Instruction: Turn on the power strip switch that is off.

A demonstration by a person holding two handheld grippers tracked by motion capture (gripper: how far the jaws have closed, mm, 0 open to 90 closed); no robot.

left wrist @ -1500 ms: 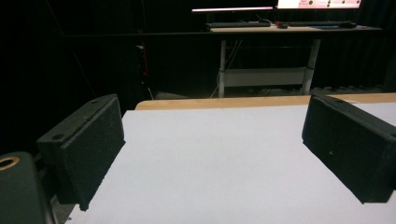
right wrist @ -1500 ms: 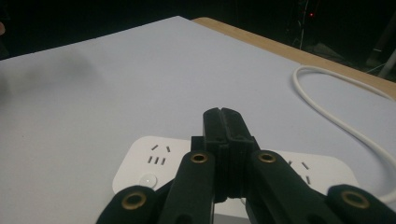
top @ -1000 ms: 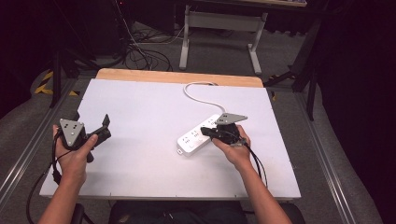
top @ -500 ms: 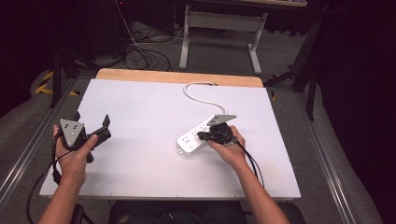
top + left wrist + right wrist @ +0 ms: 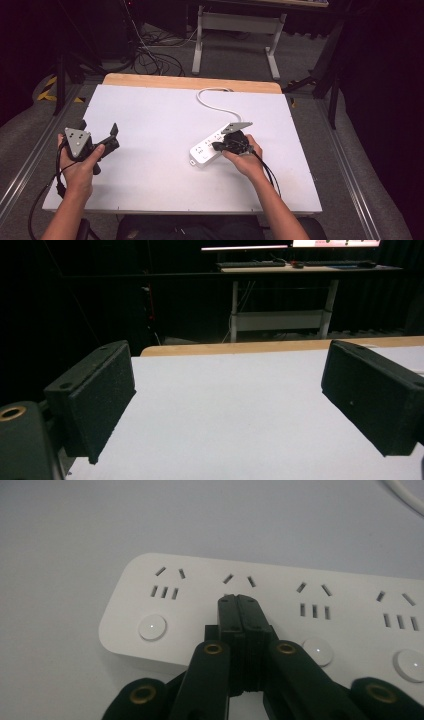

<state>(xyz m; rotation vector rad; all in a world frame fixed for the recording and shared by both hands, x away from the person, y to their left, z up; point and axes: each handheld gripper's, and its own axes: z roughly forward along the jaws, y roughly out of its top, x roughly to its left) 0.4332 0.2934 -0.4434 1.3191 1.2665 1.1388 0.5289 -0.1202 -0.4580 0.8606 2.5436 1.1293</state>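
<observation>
A white power strip (image 5: 206, 148) lies on the white table (image 5: 160, 125), its white cord (image 5: 209, 99) curling toward the far edge. My right gripper (image 5: 217, 146) is shut with nothing between its jaws, its tips pressed down on the strip's top. In the right gripper view the closed tips (image 5: 239, 605) rest over the second socket of the power strip (image 5: 190, 600), beside a round button (image 5: 152, 626). My left gripper (image 5: 97, 130) hovers at the table's left edge, open and empty. Its two black pads (image 5: 97, 395) stand wide apart over bare table.
A wooden strip (image 5: 190, 82) runs along the table's far edge. Beyond it stand a desk frame (image 5: 235, 35) and floor cables (image 5: 150, 55). Open white surface lies between the two grippers.
My right gripper has shifted slightly left and down onto the power strip. The left gripper has stayed put.
</observation>
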